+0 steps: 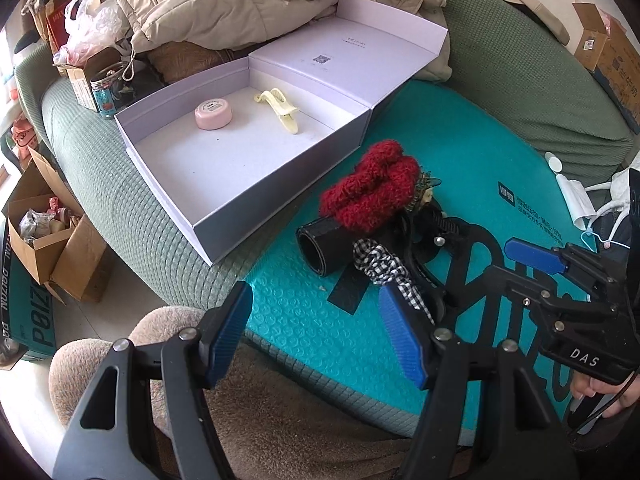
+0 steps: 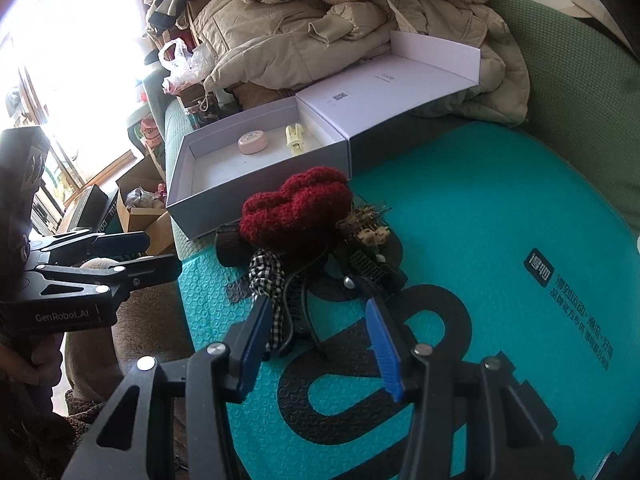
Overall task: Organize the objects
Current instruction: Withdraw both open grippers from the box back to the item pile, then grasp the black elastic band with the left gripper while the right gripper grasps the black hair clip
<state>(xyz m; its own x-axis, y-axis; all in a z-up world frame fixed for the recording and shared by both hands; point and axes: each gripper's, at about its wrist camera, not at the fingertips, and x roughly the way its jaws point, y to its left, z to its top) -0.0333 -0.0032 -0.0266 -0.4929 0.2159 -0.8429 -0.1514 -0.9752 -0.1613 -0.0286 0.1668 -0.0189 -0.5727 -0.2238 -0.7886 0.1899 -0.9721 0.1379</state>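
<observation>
The red knitted scrunchie [image 1: 370, 186] lay on top of a small heap of hair accessories on the teal bubble mailer [image 1: 480, 152], just near and right of the open white box [image 1: 224, 152]. By its look it was light, soft and compressible, unlikely to slip and not fragile; a pinch across its bulging knitted body, from above, was judged the soundest hold, since the pads would sink in and grip. Beneath and beside it sat a black rolled tube [image 1: 320, 244], a black-and-white checked scrunchie [image 1: 384, 268], black clips [image 2: 374, 270] and a dried, twiggy ornament [image 2: 368, 226]; the last appeared brittle and liable to catch in the knit if lifted together. The box already held a pink round tin [image 1: 213, 113] and a pale yellow hair clip [image 1: 280, 110], with much of its floor bare. The left gripper [image 1: 316, 336] was partly open and held nothing; the heap lay just beyond its right finger, far and to the right of its centre line, while the box lay farther off to its left. The right gripper [image 2: 320, 344] was likewise partly open and empty, the checked scrunchie and black clips directly beyond its fingertips, the red scrunchie a little farther. Neither tool touched any item. The heap rested on a green-covered cushion [image 1: 120, 200], with beige coats [image 1: 224, 4] piled behind the box.
</observation>
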